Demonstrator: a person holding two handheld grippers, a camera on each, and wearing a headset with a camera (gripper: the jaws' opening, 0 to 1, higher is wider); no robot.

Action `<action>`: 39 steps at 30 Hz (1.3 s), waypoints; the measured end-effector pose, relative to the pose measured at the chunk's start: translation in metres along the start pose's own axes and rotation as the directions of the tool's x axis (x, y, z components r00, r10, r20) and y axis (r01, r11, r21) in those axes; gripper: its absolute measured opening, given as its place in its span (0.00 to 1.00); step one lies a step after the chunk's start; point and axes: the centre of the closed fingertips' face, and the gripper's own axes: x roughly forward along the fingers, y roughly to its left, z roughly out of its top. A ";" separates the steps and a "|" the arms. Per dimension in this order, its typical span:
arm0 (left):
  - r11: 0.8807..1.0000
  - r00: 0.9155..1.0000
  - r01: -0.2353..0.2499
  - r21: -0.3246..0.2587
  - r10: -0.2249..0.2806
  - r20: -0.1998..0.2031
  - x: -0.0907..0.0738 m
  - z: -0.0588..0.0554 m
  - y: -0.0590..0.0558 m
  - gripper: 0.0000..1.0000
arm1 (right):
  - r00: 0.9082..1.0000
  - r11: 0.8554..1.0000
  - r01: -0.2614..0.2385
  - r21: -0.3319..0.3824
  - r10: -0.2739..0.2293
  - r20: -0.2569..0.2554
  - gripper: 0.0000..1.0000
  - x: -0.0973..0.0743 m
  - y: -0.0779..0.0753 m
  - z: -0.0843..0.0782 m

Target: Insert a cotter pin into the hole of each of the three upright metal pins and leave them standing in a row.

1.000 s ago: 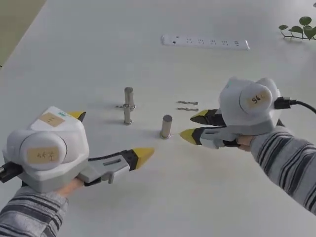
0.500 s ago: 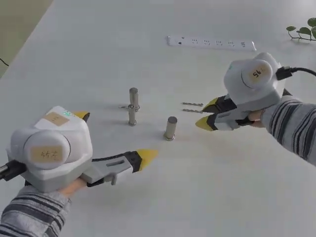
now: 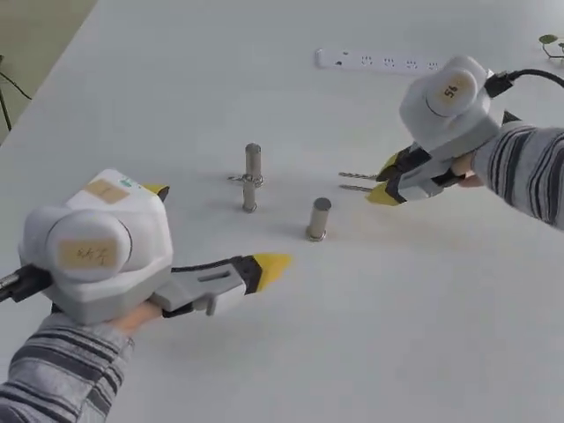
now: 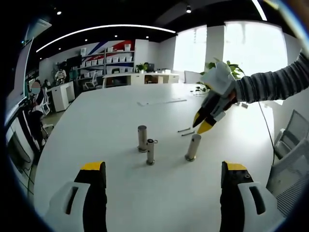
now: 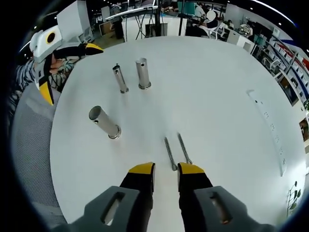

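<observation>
Three metal pins stand upright on the white table: a thick one [image 3: 253, 161], a thinner one [image 3: 250, 194] with a cotter pin ring [image 3: 240, 179] through its top, and a thick one [image 3: 319, 218] to the right. Two loose cotter pins [image 3: 356, 181] lie flat further right. My right gripper [image 3: 386, 181] hovers just right of them, jaws a narrow gap apart. In the right gripper view [image 5: 166, 170], one cotter pin [image 5: 170, 153] ends just ahead of that gap. My left gripper [image 3: 215, 226] is wide open near the table's front, holding nothing [image 4: 163, 166].
A white power strip [image 3: 379, 62] lies at the far side of the table. A plant leaf [image 3: 551, 40] shows at the far right edge. Office desks and shelves stand beyond the table in the left gripper view.
My right gripper has moved away from me and rightward, from beside the right pin to the two loose cotter pins. The left gripper has kept its place; the head camera shifted.
</observation>
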 end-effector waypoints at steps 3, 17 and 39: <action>1.000 1.000 0.000 0.001 0.000 -0.004 0.000 -0.001 -0.001 0.99 | 1.000 1.000 -0.007 -0.016 0.007 -0.026 0.12 0.005 -0.004 -0.003; 1.000 1.000 0.008 0.000 -0.008 -0.019 0.003 -0.005 -0.002 0.99 | 0.997 0.994 -0.038 -0.099 0.031 -0.070 0.02 0.013 -0.007 -0.007; 0.999 0.999 0.033 0.024 -0.033 -0.023 -0.001 -0.002 -0.007 0.89 | 0.999 0.980 -0.002 -0.199 -0.005 -0.033 0.00 0.005 0.004 0.003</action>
